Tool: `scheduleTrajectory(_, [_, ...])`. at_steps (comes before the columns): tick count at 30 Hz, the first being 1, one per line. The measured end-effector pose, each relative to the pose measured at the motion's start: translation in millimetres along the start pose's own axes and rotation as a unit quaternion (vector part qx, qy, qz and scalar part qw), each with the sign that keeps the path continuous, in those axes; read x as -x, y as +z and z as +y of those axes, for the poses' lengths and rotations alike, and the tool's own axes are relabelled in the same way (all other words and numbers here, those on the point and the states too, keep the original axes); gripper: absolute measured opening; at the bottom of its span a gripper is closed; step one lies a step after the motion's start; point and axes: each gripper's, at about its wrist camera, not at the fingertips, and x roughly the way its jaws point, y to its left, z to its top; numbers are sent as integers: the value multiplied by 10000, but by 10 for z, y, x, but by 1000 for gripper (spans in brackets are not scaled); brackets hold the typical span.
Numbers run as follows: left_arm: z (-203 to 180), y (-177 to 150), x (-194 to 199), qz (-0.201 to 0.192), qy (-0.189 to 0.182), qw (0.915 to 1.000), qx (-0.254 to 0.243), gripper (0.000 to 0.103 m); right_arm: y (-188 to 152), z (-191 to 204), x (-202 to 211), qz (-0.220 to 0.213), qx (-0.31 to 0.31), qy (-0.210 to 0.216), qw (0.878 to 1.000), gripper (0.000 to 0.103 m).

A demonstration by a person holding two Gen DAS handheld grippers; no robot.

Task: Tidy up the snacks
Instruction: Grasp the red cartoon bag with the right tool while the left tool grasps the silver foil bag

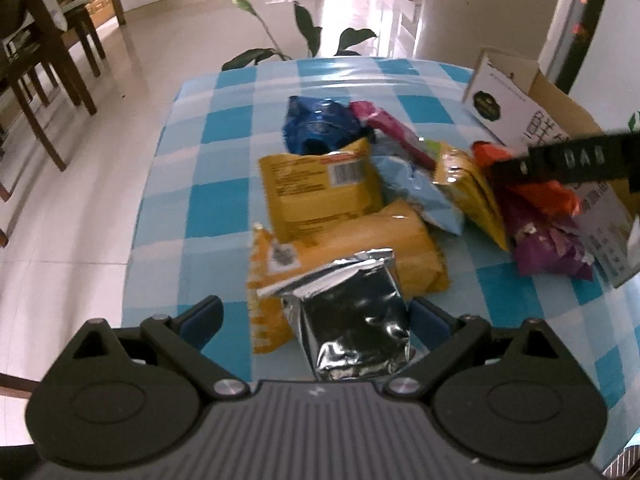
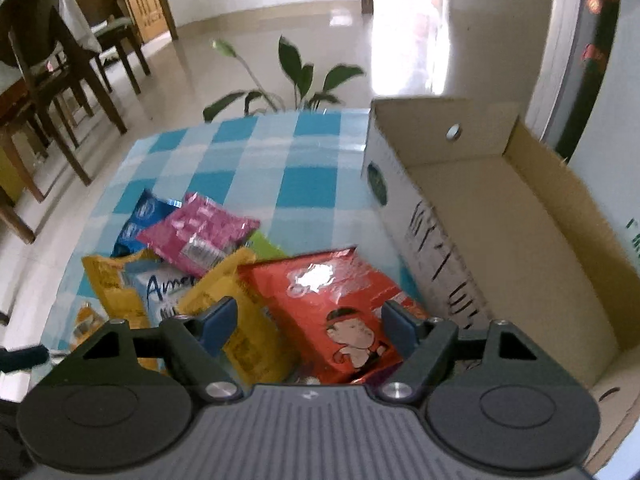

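Blue-checked tablecloth (image 2: 256, 168); leafy plant (image 2: 300, 80) behind the table; wooden chairs (image 2: 68, 68) at left.

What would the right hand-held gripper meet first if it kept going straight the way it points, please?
Most likely the red snack bag, which lies between the open fingers of the right hand-held gripper; depth is hard to judge.

I see a glossy pale tiled floor (image 1: 168, 40) around the checked table (image 1: 224, 112). Dark wooden chairs (image 2: 68, 76) stand left of it, a leafy plant (image 2: 296, 80) behind, a bright doorway (image 2: 400, 8) beyond.
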Motion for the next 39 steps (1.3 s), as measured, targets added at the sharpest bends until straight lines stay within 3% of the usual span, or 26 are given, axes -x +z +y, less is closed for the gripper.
scheduleTrajectory(3, [145,8,-8,32,-4,9998,171,98,-49,12,-20,182,-45,178,9997,94])
scheduleTrajectory(10, [341,-9,9,12,-173,9993,333,97,-157,141,172,432,23,1304,9905,94])
scheduleTrajectory(13, [355,-21,15,-3,-218,9992,342,97,-109,132,310,30,245,878,9958,94])
scheduleTrajectory(15, [336,-25,19,-4,-241,9992,326,97,-42,22,325,-112,46,608,9981,94])
scheduleTrajectory(23, [209,-18,48,-65,-365,9990,240,97,2,-128,70,35,-357,-291,9989,94])
scheduleTrajectory(31, [105,-37,32,-29,-298,9995,68,97,12,-126,-186,437,-558,-471,9964,93])
scheduleTrajectory(34, [129,-46,-14,55,-282,9995,88,97,-12,-84,-229,506,-489,-555,9960,85])
scheduleTrajectory(36, [155,-51,-43,104,-300,9994,149,91,-23,-95,-212,486,-542,-525,9960,83])
scheduleTrajectory(39, [176,-59,-85,205,-365,9989,191,74,-37,-92,-172,450,-548,-461,9964,79])
